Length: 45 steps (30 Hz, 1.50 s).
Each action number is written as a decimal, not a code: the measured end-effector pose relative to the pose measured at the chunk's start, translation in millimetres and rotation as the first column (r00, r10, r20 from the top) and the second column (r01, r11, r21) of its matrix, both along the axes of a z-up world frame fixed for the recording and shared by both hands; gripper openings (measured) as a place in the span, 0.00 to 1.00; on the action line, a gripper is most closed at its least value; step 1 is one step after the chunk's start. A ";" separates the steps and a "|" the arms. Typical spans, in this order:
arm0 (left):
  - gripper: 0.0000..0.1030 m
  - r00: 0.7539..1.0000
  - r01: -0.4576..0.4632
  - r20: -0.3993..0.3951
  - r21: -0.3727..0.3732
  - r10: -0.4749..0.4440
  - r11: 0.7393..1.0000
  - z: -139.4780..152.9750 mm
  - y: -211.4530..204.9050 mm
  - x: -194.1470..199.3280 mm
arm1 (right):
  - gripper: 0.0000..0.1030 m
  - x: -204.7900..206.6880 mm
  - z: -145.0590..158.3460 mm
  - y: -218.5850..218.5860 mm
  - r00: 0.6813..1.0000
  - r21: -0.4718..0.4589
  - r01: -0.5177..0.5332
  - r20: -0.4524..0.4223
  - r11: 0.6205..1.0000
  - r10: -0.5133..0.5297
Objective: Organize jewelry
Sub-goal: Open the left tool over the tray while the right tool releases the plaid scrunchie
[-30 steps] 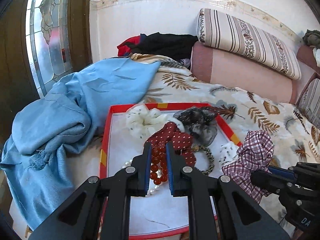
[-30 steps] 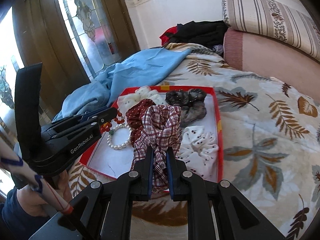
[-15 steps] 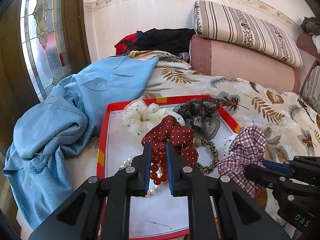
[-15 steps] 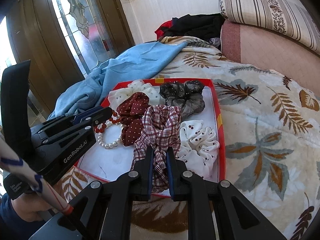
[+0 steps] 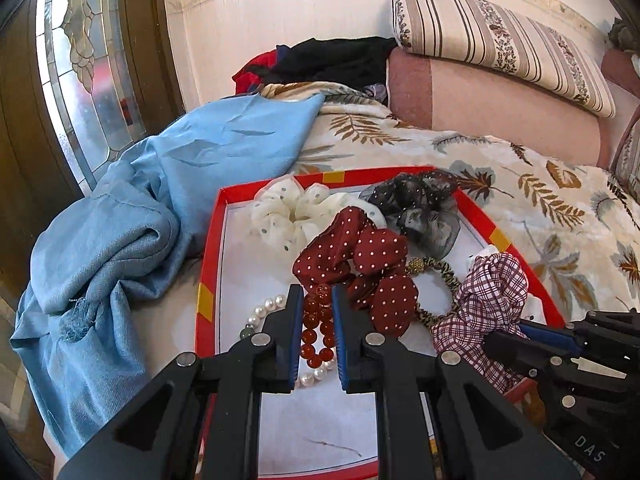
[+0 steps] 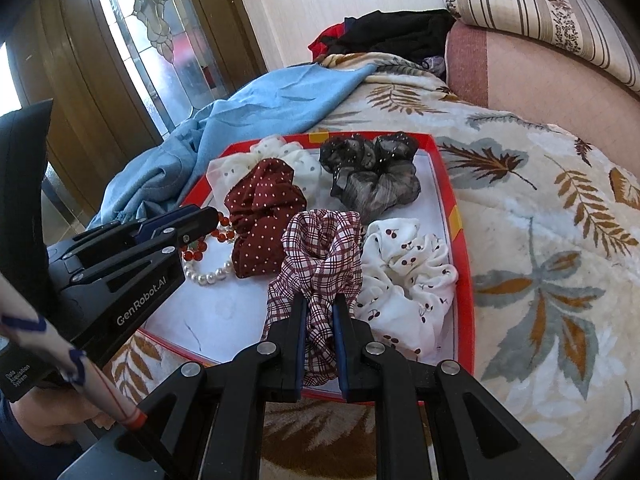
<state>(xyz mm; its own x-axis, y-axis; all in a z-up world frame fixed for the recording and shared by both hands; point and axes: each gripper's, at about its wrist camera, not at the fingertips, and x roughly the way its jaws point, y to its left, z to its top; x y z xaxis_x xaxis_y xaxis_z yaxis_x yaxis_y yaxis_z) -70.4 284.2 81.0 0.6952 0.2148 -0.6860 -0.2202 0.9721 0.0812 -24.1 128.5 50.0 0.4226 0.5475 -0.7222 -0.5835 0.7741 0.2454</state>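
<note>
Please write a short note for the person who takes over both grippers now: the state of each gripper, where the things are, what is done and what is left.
Left gripper: shut on red bead bracelet, over the red tray.
Right gripper: shut on plaid scrunchie, at the tray's near edge.
Done: dotted red scrunchie, black scrunchie, cherry scrunchie, cream scrunchie and pearl bracelet lie in the tray.
Left: probably set down both held pieces.

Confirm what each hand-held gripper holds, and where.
Left hand-held gripper: red bead bracelet, gripped across its strand. Right hand-held gripper: plaid scrunchie, pinched at its near edge.
</note>
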 end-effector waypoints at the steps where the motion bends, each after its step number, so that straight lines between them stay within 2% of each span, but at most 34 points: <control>1: 0.13 1.000 -0.001 -0.006 0.002 0.001 1.000 -1.4 0.2 0.7 | 0.13 0.4 -1.0 0.8 1.000 -0.002 0.000 -0.001 1.000 0.000; 20: 0.13 0.994 -0.013 -0.112 0.002 0.013 1.000 -26.6 3.7 16.1 | 0.14 15.0 -19.4 -1.9 0.999 -0.056 0.049 -0.011 0.997 -0.050; 41: 0.14 0.994 -0.017 -0.105 0.014 0.018 1.000 -28.3 2.2 18.0 | 0.16 15.2 -22.9 -3.0 0.998 -0.074 0.053 -0.013 0.996 -0.054; 43: 0.15 0.994 -0.016 -0.105 0.013 0.017 1.000 -28.5 2.4 18.3 | 0.18 14.4 -23.0 -1.4 0.999 -0.078 0.051 -0.014 0.996 -0.052; 45: 0.20 0.994 -0.015 -0.107 0.016 0.017 1.000 -28.0 1.5 18.5 | 0.20 13.4 -23.1 -0.5 0.999 -0.082 0.049 -0.012 0.995 -0.050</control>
